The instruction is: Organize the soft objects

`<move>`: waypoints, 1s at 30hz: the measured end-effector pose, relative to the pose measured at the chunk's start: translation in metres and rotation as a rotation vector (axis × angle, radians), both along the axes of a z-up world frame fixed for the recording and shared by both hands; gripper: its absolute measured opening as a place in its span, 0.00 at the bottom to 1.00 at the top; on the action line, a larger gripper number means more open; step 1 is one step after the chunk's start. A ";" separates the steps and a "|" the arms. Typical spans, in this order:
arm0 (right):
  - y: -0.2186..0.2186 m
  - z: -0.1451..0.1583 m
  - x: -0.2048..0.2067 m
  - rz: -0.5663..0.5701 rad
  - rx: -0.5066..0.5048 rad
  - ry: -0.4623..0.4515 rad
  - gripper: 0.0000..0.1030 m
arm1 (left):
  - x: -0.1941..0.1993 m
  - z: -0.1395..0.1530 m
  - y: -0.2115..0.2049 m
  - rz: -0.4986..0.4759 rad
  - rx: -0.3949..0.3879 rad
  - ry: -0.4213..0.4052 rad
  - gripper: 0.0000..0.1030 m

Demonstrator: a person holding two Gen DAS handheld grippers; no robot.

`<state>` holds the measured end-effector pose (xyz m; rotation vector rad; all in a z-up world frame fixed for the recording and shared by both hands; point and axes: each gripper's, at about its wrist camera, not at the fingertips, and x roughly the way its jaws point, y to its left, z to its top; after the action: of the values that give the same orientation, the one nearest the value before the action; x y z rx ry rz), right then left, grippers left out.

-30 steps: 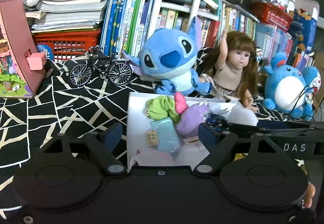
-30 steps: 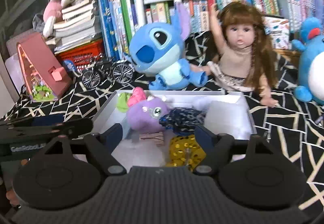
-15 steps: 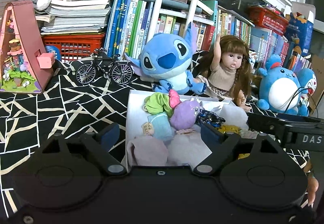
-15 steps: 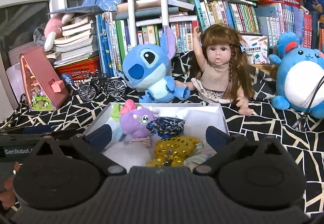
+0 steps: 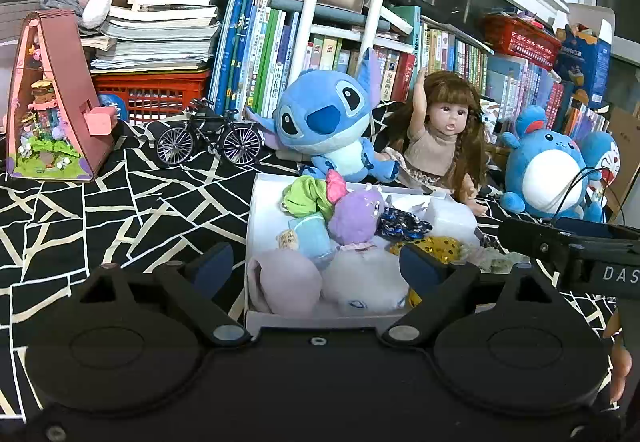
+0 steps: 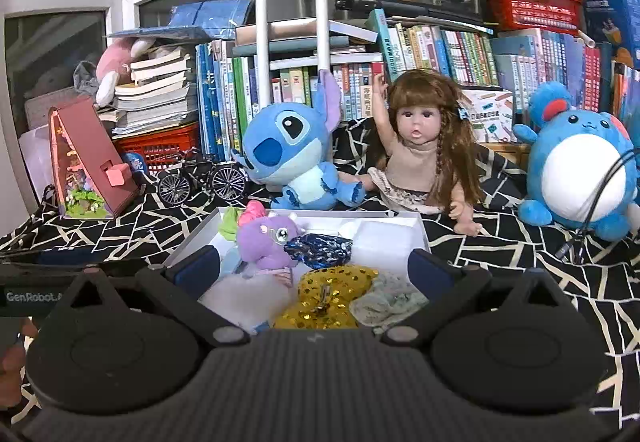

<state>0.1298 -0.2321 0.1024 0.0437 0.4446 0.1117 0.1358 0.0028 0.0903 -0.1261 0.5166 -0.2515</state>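
- Several small soft toys are seen piled in the white box (image 5: 256, 230), which lies on the patterned cloth (image 5: 120, 210) near its front edge: a purple plush (image 5: 356, 212), a green cloth piece (image 5: 304, 194), a pale pink plush (image 5: 286, 284), a gold sequin pouch (image 6: 328, 298), a dark blue sequin piece (image 6: 320, 245) and a pale green knit (image 6: 386, 302).
- Left gripper (image 5: 316, 266): jaws have just been opening and stand wide apart; nothing is clamped, the near end of the box being framed between them.
- Right gripper (image 6: 316, 266): jaws fully spread and empty, held above the box's near edge.
- Beyond the box's far edge, a blue plush (image 5: 328, 130), a doll (image 5: 440, 138) and a round blue plush (image 5: 548, 170) are seated before the bookshelf (image 5: 320, 42); a model bicycle (image 5: 210, 140) stands toward the cloth's back left.
- Step judged in hand: release after depositing, both tools being clear of the contents.
- Next move, as judged: a loose soft item outside the box must be chosen; none small enough is plainly visible.
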 end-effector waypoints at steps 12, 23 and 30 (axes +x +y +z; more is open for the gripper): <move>-0.010 -0.026 -0.021 -0.059 0.024 -0.001 1.00 | -0.015 -0.024 -0.010 0.037 0.023 0.018 0.89; -0.017 -0.057 -0.028 -0.110 0.047 0.045 1.00 | -0.014 -0.052 -0.014 0.083 0.047 0.054 0.90; -0.016 -0.067 -0.029 -0.117 0.027 0.064 1.00 | -0.008 -0.062 -0.016 0.105 0.064 0.081 0.90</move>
<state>0.1012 -0.2481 0.0352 0.1000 0.5037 0.0008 0.1274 -0.0136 0.0279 -0.1013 0.5959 -0.1278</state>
